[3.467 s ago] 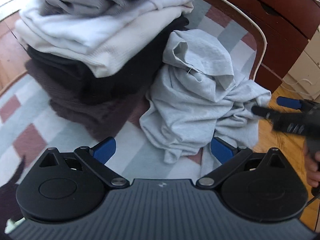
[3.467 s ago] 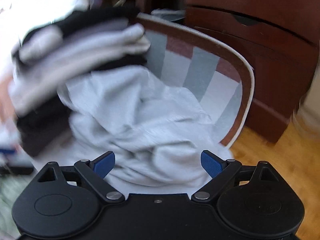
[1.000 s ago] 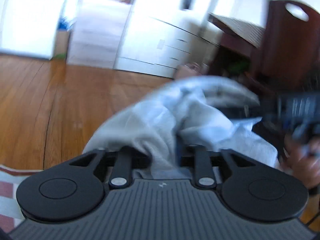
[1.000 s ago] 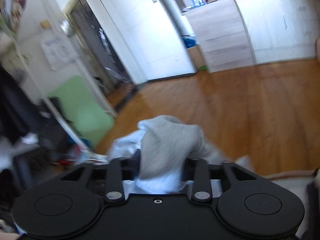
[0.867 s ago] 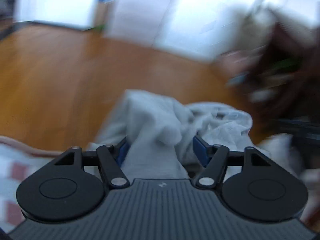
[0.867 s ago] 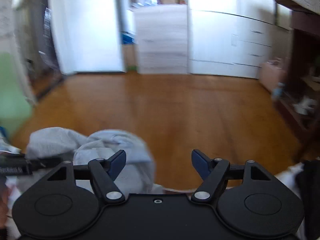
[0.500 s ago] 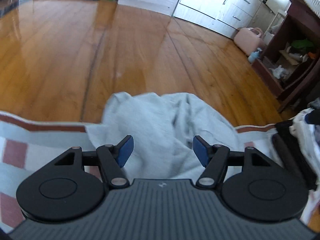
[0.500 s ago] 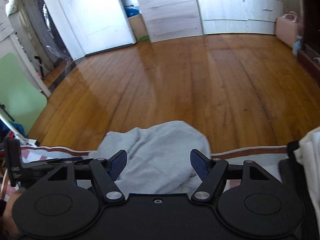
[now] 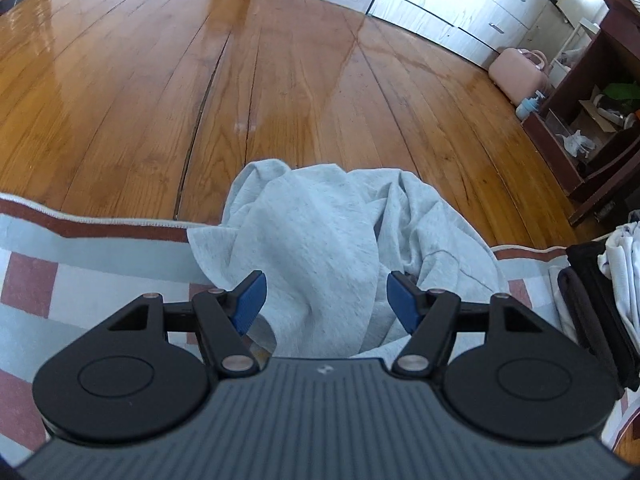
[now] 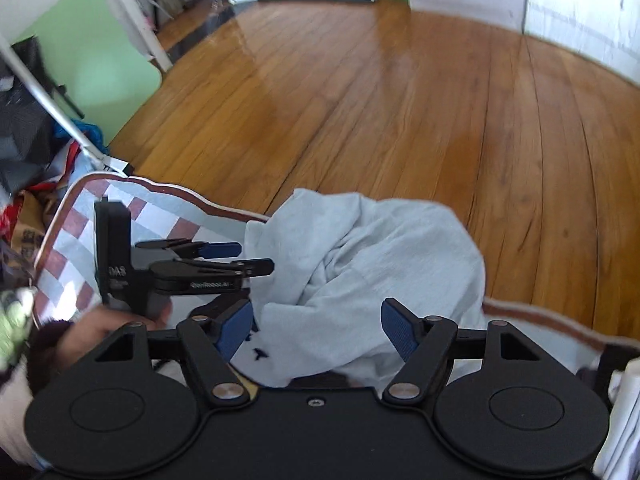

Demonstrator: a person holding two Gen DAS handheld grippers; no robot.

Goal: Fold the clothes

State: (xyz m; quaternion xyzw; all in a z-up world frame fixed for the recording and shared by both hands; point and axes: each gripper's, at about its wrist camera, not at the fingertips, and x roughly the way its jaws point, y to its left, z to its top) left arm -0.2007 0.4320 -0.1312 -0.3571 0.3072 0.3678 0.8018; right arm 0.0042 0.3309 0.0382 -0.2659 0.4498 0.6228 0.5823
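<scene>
A crumpled light grey garment [image 9: 320, 248] lies in a heap on the checked rug [image 9: 60, 264], its far part hanging over the rug's edge onto the wooden floor. My left gripper [image 9: 323, 300] is open, its blue pads on either side of a grey fold without pinching it. My right gripper [image 10: 316, 326] is open over the near side of the same garment [image 10: 380, 264]. In the right wrist view the left gripper [image 10: 236, 258] shows from the side, at the garment's left edge.
A stack of folded dark and white clothes [image 9: 612, 280] sits at the right on the rug. A dark wooden shelf unit [image 9: 592, 120] and a pink case [image 9: 516, 70] stand far right. Clutter and a green panel [image 10: 88, 56] lie left of the rug's corner.
Both grippers were shut on the grey garment a second ago and swung it over; they have let go and now stand open over it. The right gripper has turned left.
</scene>
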